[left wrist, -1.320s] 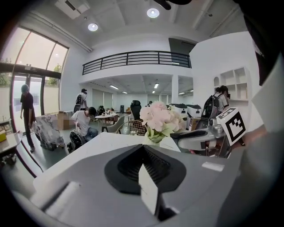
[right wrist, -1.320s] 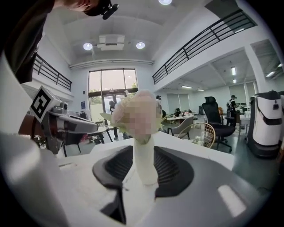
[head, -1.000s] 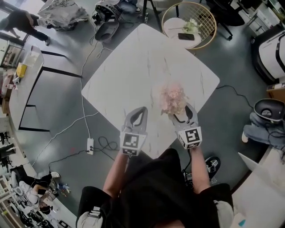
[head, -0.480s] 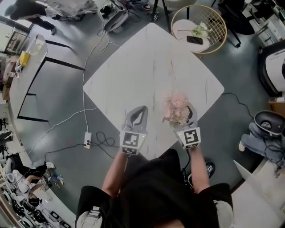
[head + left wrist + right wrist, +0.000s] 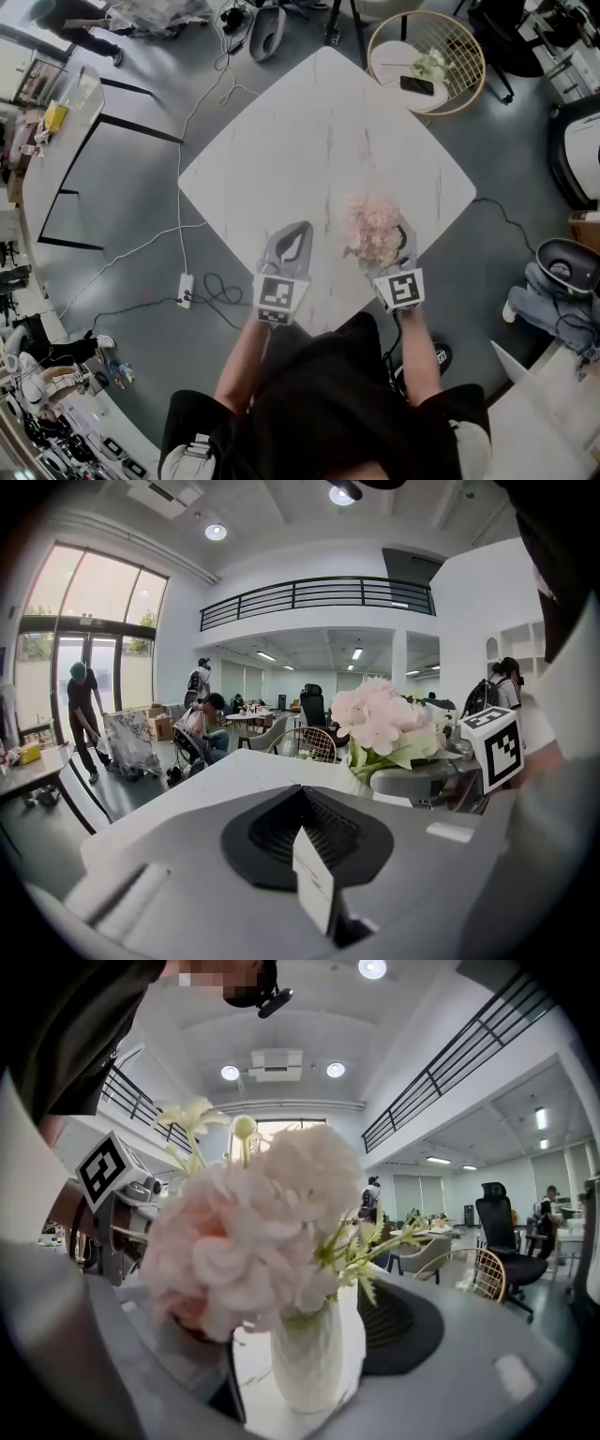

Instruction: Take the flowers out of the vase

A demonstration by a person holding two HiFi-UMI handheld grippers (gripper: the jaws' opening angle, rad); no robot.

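Both hand-held grippers sit low in the head view, forearms reaching straight out from the body. The left hand-held gripper (image 5: 298,230) is at six o'clock by the nearest corner of the white tabletop (image 5: 309,141). The right hand-held gripper (image 5: 394,239) is at five o'clock, close to that edge, under the pink flowers (image 5: 370,223). From nine round to one o'clock the tabletop is bare. A wire-rimmed side table (image 5: 464,56) stands off its one o'clock corner.

Left gripper view: the jaws are together on nothing, tipped a little down over the tabletop, with the flowers just beside at two o'clock.

Right gripper view: the jaws have just been opening and stand wide. The white vase (image 5: 307,1358) is upright between them with the flowers in it. Bare tabletop shows between the vase and the seven o'clock jaw.
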